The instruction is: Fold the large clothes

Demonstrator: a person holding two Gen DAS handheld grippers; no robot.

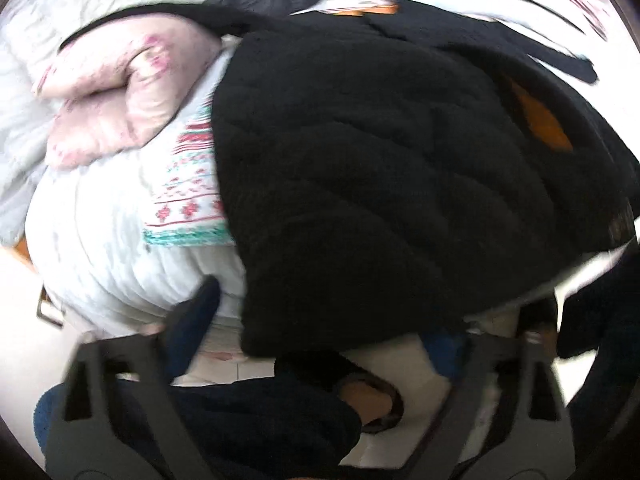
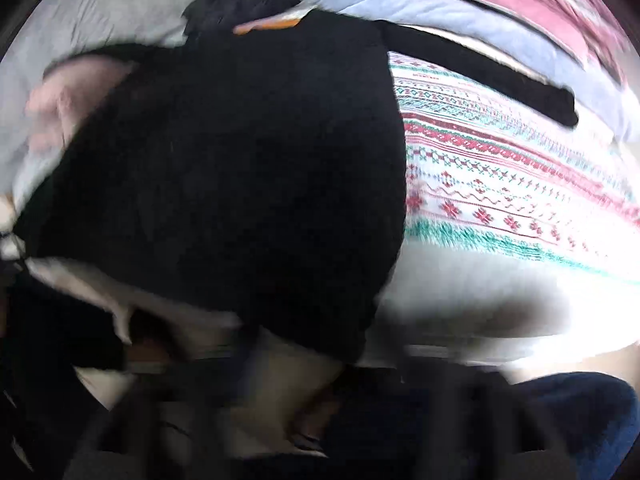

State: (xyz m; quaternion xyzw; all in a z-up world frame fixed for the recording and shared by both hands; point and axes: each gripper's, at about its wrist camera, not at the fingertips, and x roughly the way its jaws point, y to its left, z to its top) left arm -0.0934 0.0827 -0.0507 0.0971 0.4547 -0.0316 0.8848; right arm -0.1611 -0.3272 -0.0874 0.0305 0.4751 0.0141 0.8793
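A large black quilted jacket (image 1: 380, 168) with an orange lining patch (image 1: 540, 120) lies spread on a bed; it also fills the left half of the right wrist view (image 2: 220, 184). One black sleeve (image 2: 500, 80) stretches out to the right across the patterned blanket. My left gripper (image 1: 320, 344) is open just below the jacket's near hem, its fingers (image 1: 188, 332) wide apart and holding nothing. My right gripper is lost in motion blur at the bottom of its view, near the jacket's hem.
A white bedspread with a red and green patterned blanket (image 2: 500, 168) covers the bed. A pink pillow (image 1: 120, 100) lies at the left. Pink and light blue bedding (image 2: 460, 8) is piled at the back right. A slippered foot (image 1: 372, 404) stands on the floor below.
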